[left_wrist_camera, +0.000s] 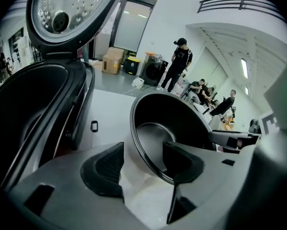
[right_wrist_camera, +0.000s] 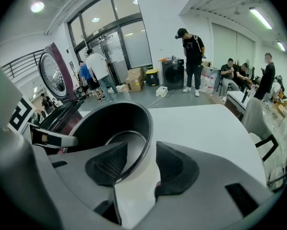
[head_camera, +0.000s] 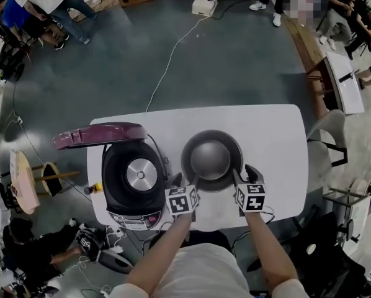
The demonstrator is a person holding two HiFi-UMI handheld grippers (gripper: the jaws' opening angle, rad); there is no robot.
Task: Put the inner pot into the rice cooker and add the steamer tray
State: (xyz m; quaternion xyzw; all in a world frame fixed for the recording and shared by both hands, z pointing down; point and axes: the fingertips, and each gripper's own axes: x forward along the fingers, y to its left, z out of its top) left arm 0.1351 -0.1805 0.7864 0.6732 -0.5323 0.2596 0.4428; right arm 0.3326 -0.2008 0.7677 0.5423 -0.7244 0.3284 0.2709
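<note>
Below me stands a white rectangular table with rounded corners (head_camera: 278,135) on the grey floor (head_camera: 235,54). At its left end sits a black rice cooker (head_camera: 133,179), its maroon lid (head_camera: 98,135) swung open. Just beside the cooker, on its right, rests a dark round metal inner pot (head_camera: 211,159), mouth up, near the table's front edge

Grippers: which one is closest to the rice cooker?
The left gripper; the open rice cooker sits beside it. The right gripper is across the inner pot.
</note>
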